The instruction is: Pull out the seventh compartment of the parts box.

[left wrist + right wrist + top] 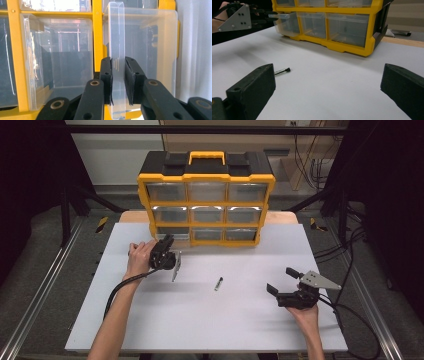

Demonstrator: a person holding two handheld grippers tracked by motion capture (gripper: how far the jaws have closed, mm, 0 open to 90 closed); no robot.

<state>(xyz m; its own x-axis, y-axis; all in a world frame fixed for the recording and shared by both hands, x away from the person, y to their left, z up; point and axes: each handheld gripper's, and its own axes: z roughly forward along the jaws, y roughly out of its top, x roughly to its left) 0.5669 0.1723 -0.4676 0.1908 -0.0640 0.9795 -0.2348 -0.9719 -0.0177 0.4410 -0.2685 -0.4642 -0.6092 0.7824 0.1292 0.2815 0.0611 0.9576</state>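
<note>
Two grippers in frame. Left gripper (118, 82) sits at the bottom-left drawer (140, 50) of the yellow organiser (206, 200). In the left gripper view its jaws are clenched on the drawer's clear pull tab (117, 62): the tab runs as an upright strip between the two black pads, one pad pressed on each face. The tab extends well above the pads and a short way below them. In the right gripper view the same drawer stands pulled out a little from the organiser's front, with the left gripper at its tab, grey plate toward the camera.

Right gripper (284, 281) rests low over the white surface (200, 320) at the right, well apart from the organiser. Its jaws are released, spread wide, nothing between them. Right gripper view: bare surface lies between the two jaws.

Small dark-tipped screw (218, 283) lies on the surface between the two grippers, nearer the middle, untouched. In the right gripper view it shows just past the left-hand jaw, apart from it.

Organiser: three rows of three clear drawers, black top, yellow carry handle, standing at the far edge of the surface.

Writing: faint moulded marks on the tab between the pads, not readable. No brand or label legible.
</note>
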